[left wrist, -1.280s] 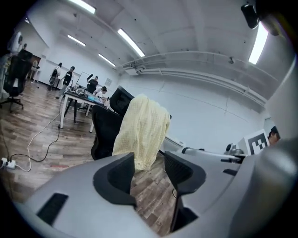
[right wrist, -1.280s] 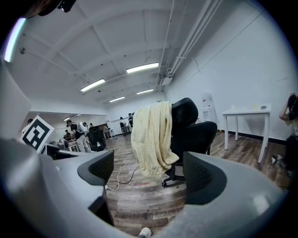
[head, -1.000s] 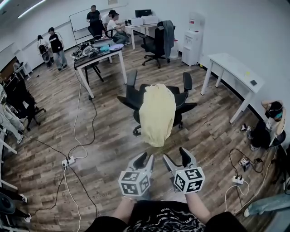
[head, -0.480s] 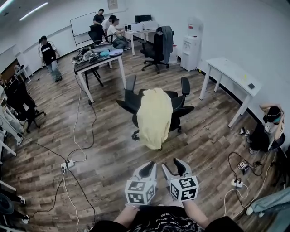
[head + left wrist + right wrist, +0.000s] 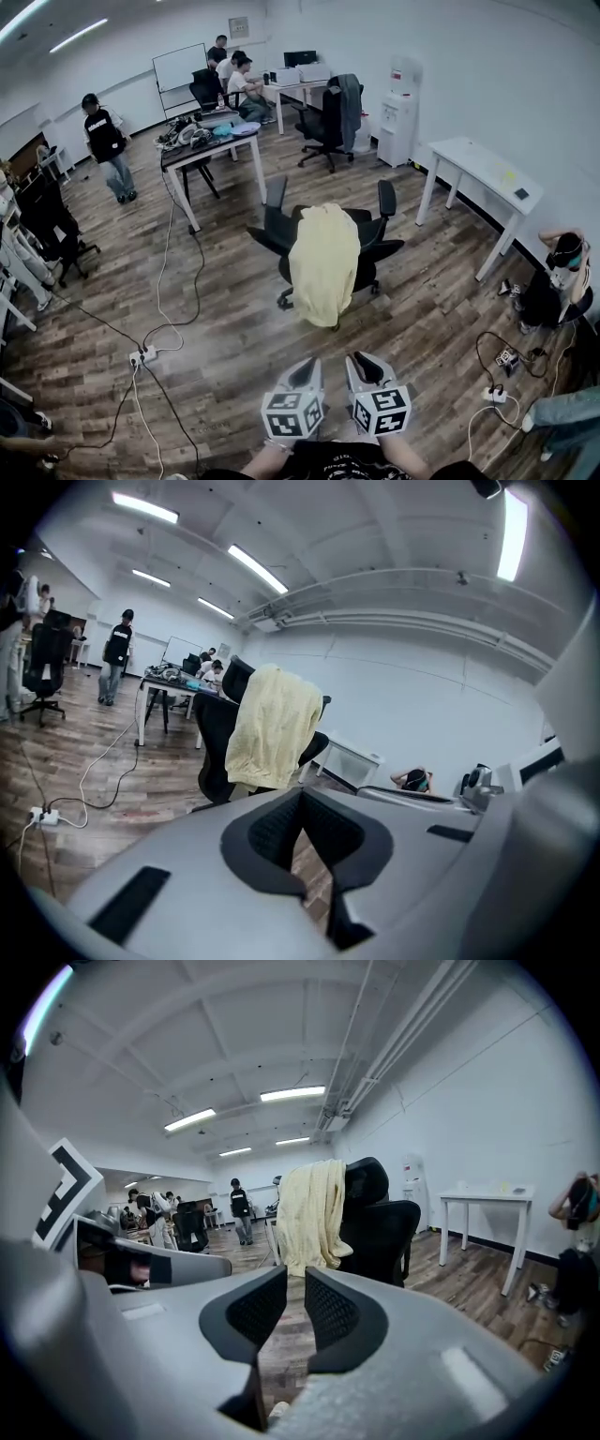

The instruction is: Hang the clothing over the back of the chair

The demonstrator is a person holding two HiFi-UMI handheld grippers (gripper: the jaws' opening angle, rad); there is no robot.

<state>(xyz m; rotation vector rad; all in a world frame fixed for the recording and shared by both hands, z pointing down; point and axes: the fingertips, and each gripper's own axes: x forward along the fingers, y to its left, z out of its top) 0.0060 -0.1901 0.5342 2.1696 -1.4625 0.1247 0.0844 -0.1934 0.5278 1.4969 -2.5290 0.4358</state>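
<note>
We hold both tongs low and side by side, well apart from the black office chair (image 5: 382, 251) on the wooden floor (image 5: 225, 319). The yellow garment (image 5: 325, 262) hangs draped over the chair's back, covering it from the top down past the seat. The left tongs (image 5: 307, 367) have just been closing, and their tips now meet with nothing between them. The right tongs (image 5: 364, 364) have just been closing too. A narrow slit shows between their pads, and only floor is visible through it.
</note>
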